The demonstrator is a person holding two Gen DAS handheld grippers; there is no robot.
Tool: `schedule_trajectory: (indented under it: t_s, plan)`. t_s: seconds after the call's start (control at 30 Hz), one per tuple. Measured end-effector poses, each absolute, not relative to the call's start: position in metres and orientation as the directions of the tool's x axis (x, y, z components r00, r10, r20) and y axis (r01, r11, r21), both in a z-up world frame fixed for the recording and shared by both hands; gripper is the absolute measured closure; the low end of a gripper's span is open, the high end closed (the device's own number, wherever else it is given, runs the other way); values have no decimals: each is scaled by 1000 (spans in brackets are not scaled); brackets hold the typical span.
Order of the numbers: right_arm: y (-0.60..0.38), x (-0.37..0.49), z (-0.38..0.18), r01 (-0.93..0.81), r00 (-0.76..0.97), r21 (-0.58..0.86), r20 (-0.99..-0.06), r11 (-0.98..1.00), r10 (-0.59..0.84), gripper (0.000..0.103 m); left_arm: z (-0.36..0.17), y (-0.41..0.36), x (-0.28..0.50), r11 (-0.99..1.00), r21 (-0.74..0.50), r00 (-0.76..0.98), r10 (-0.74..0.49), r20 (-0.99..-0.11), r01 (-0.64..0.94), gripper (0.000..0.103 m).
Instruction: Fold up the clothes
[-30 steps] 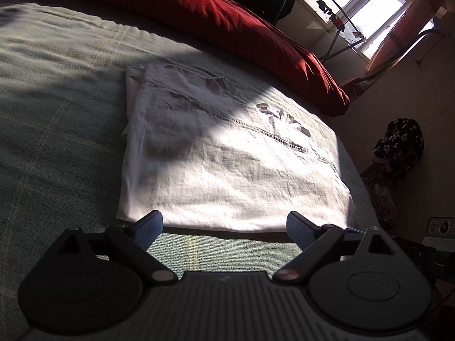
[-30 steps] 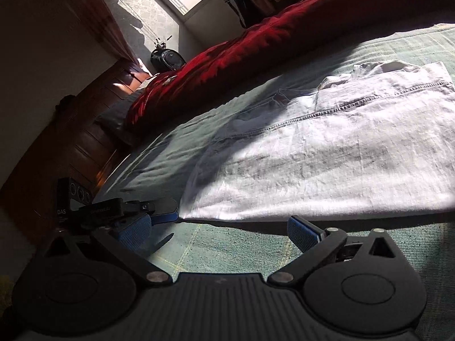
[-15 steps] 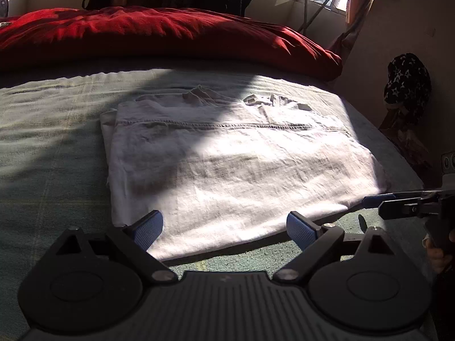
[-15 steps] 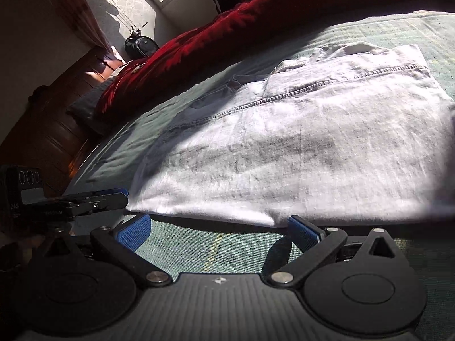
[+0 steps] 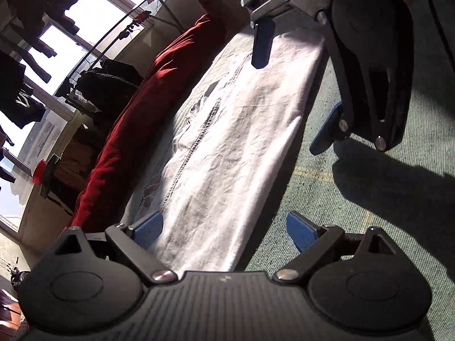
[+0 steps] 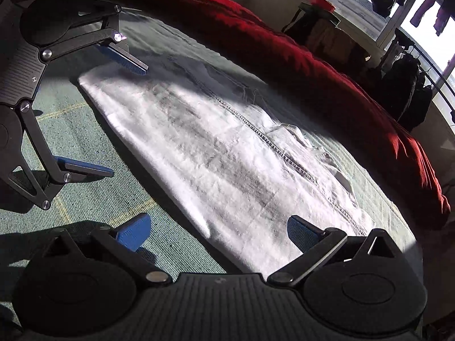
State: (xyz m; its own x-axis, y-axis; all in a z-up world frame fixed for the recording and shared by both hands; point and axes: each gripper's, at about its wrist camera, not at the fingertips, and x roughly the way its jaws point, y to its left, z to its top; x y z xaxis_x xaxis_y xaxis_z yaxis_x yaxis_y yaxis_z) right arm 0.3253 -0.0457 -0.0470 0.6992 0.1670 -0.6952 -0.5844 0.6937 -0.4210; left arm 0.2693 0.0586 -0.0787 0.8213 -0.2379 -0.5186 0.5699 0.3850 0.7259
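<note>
A white folded garment (image 5: 227, 147) with a stitched seam lies flat on the green bedspread (image 5: 355, 199). My left gripper (image 5: 224, 227) is open, and one short end of the garment lies between its blue pads. Facing it from the far end is my right gripper (image 5: 293, 91), also open. In the right wrist view the garment (image 6: 227, 147) runs away from my right gripper (image 6: 219, 233), whose open fingers straddle its near end. At the far end my left gripper (image 6: 105, 113) stands open over the corner. Neither gripper holds cloth.
A red duvet (image 5: 136, 108) (image 6: 284, 48) is bunched along the far side of the bed. Dark clothes hang on a drying rack (image 5: 99, 85) (image 6: 409, 85) by the bright window. Green bedspread (image 6: 93, 199) stretches along the garment's near long edge.
Both grippers have swung from the garment's long front edge to its opposite short ends and now face each other. The garment has not moved. Both stay open.
</note>
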Motion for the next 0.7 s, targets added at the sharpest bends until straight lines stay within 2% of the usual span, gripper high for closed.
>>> schedule_trajectory:
  t_s: [0.13, 0.37, 0.53, 0.7]
  plan:
    - [-23, 336, -60, -613, 717, -523, -683, 592, 140, 0, -81, 50, 279, 360, 754, 836, -234, -497, 549, 9]
    - [-15, 357, -68, -605, 744, -587, -657, 538, 121, 0, -85, 40, 303, 325, 790, 854, -215, -475, 521, 7]
    - [-57, 362, -67, -549, 772, -633, -634, 545, 41, 0, -89, 63, 305, 302, 822, 876, -166, -453, 482, 7]
    - [-107, 365, -67, -489, 786, -673, -616, 555, -54, 0, -86, 97, 319, 362, 819, 891, -81, -447, 444, 7]
